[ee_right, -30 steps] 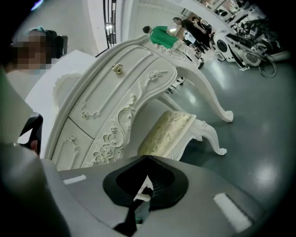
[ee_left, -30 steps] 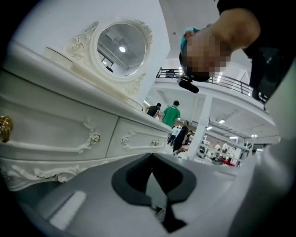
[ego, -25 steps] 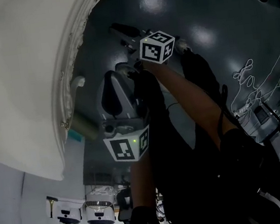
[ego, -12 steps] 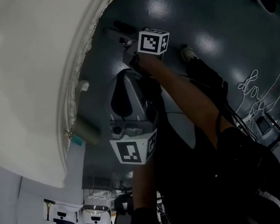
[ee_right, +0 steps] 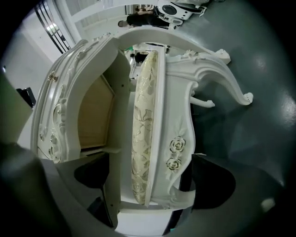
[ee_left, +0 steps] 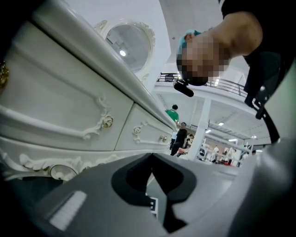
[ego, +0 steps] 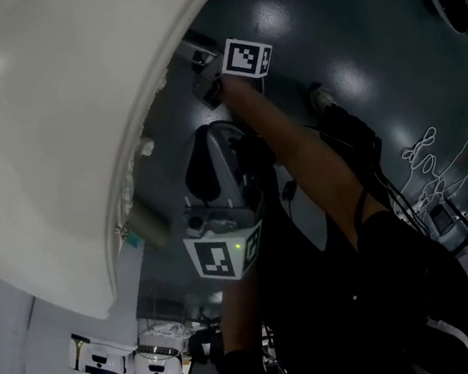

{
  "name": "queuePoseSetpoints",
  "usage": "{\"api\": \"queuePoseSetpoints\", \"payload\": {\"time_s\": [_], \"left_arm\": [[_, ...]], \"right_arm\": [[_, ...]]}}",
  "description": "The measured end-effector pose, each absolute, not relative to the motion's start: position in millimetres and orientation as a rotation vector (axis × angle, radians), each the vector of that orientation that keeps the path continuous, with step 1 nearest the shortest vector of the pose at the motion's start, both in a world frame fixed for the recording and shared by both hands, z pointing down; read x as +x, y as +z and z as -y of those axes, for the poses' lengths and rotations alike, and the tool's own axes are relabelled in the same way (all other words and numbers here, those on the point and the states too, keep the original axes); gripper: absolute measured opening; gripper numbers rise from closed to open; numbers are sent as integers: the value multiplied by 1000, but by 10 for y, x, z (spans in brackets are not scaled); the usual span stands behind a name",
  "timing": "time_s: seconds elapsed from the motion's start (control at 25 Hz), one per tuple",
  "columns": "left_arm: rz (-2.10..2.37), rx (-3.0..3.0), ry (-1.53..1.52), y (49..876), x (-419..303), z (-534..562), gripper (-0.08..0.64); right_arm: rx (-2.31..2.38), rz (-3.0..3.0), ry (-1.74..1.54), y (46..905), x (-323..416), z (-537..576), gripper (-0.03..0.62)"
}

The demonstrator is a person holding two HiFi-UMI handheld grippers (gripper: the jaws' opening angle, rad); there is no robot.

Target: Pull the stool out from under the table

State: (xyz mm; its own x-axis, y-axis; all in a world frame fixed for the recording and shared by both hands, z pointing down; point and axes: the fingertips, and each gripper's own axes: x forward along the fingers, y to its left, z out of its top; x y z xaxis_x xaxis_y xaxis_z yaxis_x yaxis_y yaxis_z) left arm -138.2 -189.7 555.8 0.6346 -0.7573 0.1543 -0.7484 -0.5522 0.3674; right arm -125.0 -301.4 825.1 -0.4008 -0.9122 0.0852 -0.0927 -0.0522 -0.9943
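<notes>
The stool [ee_right: 178, 115] shows only in the right gripper view: a white carved frame with two roses, curved legs and a pale floral cushion [ee_right: 141, 115]. It stands partly in the white dressing table's [ee_right: 60, 106] knee space. My right gripper [ee_right: 150, 185] has the stool's near edge between its jaws, which are opening, and the pads stand off it. In the head view my right gripper [ego: 205, 79] reaches down by the table top's [ego: 54, 120] edge. My left gripper [ego: 215, 141] hangs nearer me, shut and empty, its camera facing up along the drawers [ee_left: 69, 115].
The floor [ego: 333, 32] is dark and glossy, with cables at the right [ego: 421, 149]. A person's foot [ego: 322, 97] stands beside the right gripper. An oval mirror [ee_left: 127, 41] rises above the drawers. People stand far off in the hall [ee_left: 178, 139].
My right gripper has moved up the head view, closer under the table top's edge. The left gripper has shifted slightly to the right.
</notes>
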Motion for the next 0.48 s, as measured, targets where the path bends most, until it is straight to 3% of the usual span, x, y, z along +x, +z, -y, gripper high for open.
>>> {"api": "queuePoseSetpoints", "payload": {"time_s": [0.48], "left_arm": [[1195,2442,1,5619,-1548,1806,9]], "right_arm": [[-1087,-1470,-1554,8341,-1230,3258,545]]}}
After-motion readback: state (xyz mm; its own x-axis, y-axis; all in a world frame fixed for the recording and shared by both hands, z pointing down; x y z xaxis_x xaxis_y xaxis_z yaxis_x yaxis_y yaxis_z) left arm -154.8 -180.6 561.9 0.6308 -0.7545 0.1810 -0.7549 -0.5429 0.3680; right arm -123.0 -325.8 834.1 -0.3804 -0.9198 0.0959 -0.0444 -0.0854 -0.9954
